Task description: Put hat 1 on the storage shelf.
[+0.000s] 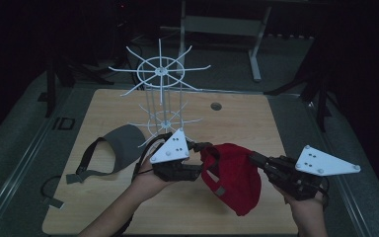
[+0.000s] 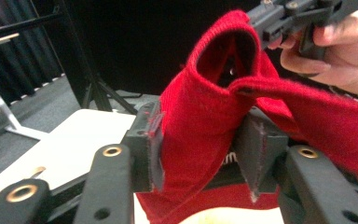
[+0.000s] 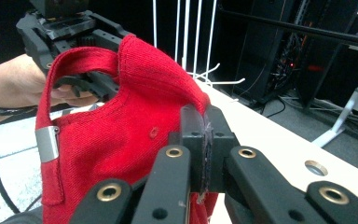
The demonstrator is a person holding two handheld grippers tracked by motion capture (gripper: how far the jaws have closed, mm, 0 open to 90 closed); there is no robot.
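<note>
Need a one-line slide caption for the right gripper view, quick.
Right claw shut on the edge of a red cap, with the left claw at the cap's strap beyond.

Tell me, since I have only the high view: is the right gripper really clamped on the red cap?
Observer: Yes. The right gripper view shows the right gripper with its jaws shut on a fold of the red cap.
Operator: And the left gripper?
Observer: The left gripper has its jaws apart, with the cap's fabric standing between them.
Operator: Any hardware on the cap?
Observer: A silver buckle sits on its strap.
</note>
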